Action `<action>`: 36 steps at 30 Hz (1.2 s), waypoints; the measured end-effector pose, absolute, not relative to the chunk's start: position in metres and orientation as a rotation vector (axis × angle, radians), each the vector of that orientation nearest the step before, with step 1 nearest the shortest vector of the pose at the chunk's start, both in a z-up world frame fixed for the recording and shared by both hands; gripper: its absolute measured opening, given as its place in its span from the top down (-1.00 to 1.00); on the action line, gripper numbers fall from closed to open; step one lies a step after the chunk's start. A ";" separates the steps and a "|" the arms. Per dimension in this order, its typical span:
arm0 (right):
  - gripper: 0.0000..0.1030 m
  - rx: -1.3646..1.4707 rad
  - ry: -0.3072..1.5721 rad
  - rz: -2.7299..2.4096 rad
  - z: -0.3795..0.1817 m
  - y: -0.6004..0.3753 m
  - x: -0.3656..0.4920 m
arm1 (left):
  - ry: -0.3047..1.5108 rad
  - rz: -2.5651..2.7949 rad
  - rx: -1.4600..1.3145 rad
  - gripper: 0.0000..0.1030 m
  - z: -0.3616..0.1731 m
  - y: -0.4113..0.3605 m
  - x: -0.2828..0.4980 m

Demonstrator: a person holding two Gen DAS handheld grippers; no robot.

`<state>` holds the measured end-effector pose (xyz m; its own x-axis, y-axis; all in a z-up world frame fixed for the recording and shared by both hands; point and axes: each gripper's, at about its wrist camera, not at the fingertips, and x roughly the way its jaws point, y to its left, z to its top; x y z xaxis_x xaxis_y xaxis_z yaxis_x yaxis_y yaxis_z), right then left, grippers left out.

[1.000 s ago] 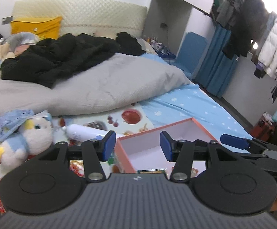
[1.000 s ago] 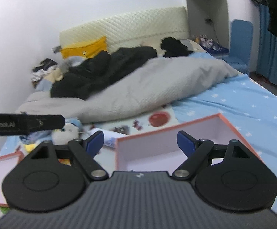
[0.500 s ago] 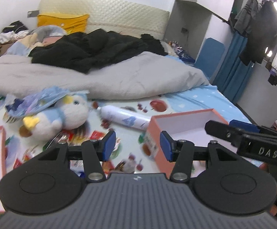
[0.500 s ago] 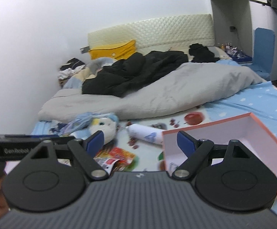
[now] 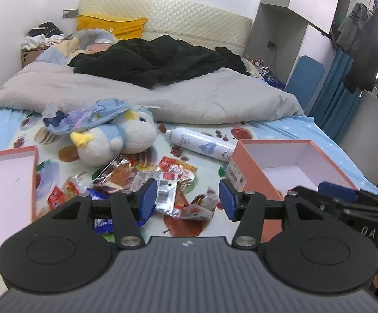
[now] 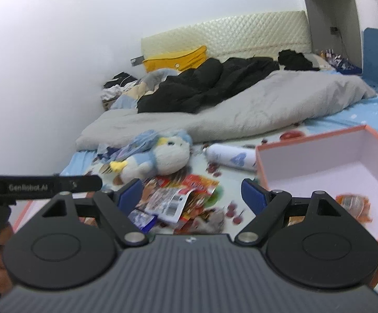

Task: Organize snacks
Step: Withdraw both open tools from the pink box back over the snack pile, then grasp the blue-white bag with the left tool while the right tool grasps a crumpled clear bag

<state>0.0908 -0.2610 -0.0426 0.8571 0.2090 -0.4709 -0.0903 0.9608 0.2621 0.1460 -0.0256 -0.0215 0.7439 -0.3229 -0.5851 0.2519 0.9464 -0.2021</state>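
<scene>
Both tongs, left (image 5: 186,200) and right (image 6: 192,197), hover level (jaws apart) above snack packets (image 5: 162,180).

White walls (image 5: 32,0), quilted headboard (image 5: 189,23), grey duvet (image 5: 189,99), possibly blue curtain (image 5: 337,99)

Quick headcount of what was on the bed (image 5: 306,130). Two hand-held grippers were in play – the left hand-held gripper (image 5: 186,199) and the right hand-held gripper (image 6: 191,194), each with its two blue fingers spread apart. Two pink boxes: a deep box (image 5: 287,156) on the right and a shallow box (image 5: 6,177) on the left. One snack packet (image 6: 353,204) was inside the deep box. The loose snack pile (image 5: 152,180) between the boxes overlapped too much for an exact number – at least six wrappers, I'd say. One plush penguin (image 5: 118,140), one white spray can (image 5: 202,144), one yellow pillow (image 5: 110,24), one grey duvet (image 5: 189,96).
</scene>
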 end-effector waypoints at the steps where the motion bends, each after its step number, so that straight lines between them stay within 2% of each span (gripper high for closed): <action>1: -0.64 0.243 0.529 0.154 -0.046 -0.258 0.087 | 0.665 -0.313 -0.115 -0.19 -0.024 -0.023 0.143; 6: -0.64 0.252 0.562 0.159 -0.062 -0.248 0.067 | 0.666 -0.307 -0.104 -0.26 -0.031 -0.017 0.124; 17: -0.64 0.262 0.576 0.153 -0.076 -0.239 0.047 | 0.683 -0.251 -0.077 -0.79 -0.047 -0.010 0.089; 36: -0.68 0.192 0.615 0.120 -0.092 -0.236 0.070 | 0.740 -0.245 -0.090 -0.80 -0.072 -0.005 0.124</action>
<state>0.0702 -0.2357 -0.0922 0.8104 0.1685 -0.5611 -0.0544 0.9752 0.2144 0.1237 -0.0045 -0.0723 0.7116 -0.2523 -0.6557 0.1888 0.9676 -0.1674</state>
